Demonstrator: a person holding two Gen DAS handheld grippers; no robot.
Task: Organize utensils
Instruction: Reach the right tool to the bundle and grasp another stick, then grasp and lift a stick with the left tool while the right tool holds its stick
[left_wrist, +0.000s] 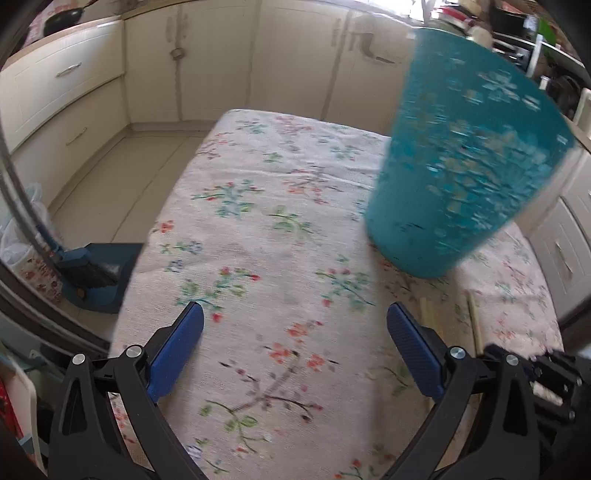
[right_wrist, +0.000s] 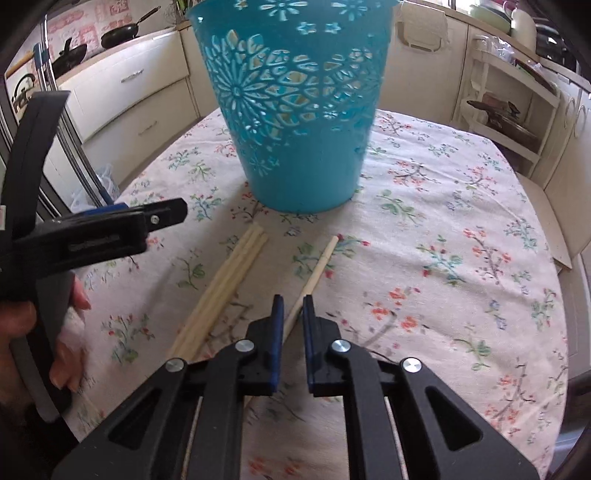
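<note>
A teal perforated basket (right_wrist: 299, 110) stands upright on the floral tablecloth (right_wrist: 443, 258); it also shows blurred at the right of the left wrist view (left_wrist: 461, 155). Several wooden chopsticks (right_wrist: 229, 273) lie bundled in front of it. A single chopstick (right_wrist: 314, 269) lies beside them, and my right gripper (right_wrist: 293, 306) has its narrow jaws around its near end, seemingly closed on it. My left gripper (left_wrist: 295, 325) is wide open and empty above the cloth; it shows at the left of the right wrist view (right_wrist: 162, 216). Chopstick tips (left_wrist: 472, 321) show beside its right finger.
Cream kitchen cabinets (left_wrist: 184, 74) surround the table. A blue dustpan and brush (left_wrist: 96, 273) stand on the floor at the left. Pans (right_wrist: 118, 35) sit on the counter, and a white shelf rack (right_wrist: 506, 103) stands at the right.
</note>
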